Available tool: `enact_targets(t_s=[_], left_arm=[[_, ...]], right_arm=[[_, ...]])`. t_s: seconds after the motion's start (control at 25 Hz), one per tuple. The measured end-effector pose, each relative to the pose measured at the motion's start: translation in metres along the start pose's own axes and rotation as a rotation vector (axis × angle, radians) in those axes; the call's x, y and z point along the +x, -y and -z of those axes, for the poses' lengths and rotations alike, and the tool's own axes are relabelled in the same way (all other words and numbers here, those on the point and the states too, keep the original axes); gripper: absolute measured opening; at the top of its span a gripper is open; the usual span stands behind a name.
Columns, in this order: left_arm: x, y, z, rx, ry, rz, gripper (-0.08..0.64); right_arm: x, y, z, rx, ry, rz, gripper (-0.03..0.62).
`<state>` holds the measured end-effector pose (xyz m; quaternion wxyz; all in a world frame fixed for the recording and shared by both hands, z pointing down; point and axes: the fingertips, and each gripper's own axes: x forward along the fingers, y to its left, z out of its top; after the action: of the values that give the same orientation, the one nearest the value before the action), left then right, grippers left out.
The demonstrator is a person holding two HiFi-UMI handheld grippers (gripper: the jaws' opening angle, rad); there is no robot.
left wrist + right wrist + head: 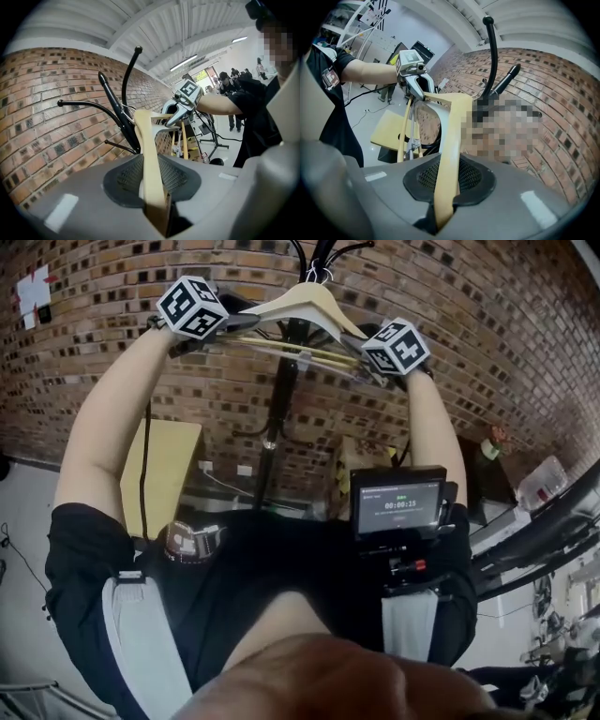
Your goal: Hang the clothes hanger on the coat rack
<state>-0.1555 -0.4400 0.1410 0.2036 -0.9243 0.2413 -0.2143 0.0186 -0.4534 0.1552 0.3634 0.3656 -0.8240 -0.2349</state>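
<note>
Clothes hanger [305,304] of pale wood, one only, held aloft at the single black metal coat rack [279,381].
Its smooth, curved shoulders slope down from a small metal hook [320,276] close by the rack's curved, ball-tipped arms, and a thin bar [291,352] runs beneath. Two hand-held grippers hold it: the left hand-held gripper [157,206], jaws narrowly parted, clamps one shoulder end, and the right hand-held gripper [440,206] likewise grips the other.

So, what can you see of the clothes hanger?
The clothes hanger looks like pale wood: two sloping shoulders, a lower bar, a small metal hook. It is held upright, the left gripper shut on one end, the right gripper on the other. Its hook is close to the black arms of the coat rack.
</note>
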Motion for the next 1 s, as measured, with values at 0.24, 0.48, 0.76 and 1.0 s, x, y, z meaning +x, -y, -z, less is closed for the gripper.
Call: enact_targets(t_s=[0.24,0.48,0.76,1.0], left_arm=[[0.001,0.004,0.001,0.008,0.018,0.006,0.092],[-0.005,0.013,0.003,0.061,0.029,-0.036,0.092],[-0.011,0.025,0.021,0.207,-0.042,-0.183,0.095],[-0.035,0.03,0.027,0.106,0.036,-0.25,0.109]], right_arm=[[-0.005,-0.003,0.001,0.004,0.03,0.034,0.064],[-0.012,-0.014,-0.002,-0.049,0.045,0.141,0.061],[-0.015,-0.024,0.009,-0.119,-0.002,0.206,0.112],[-0.039,-0.034,0.021,-0.067,0.059,0.225,0.193]])
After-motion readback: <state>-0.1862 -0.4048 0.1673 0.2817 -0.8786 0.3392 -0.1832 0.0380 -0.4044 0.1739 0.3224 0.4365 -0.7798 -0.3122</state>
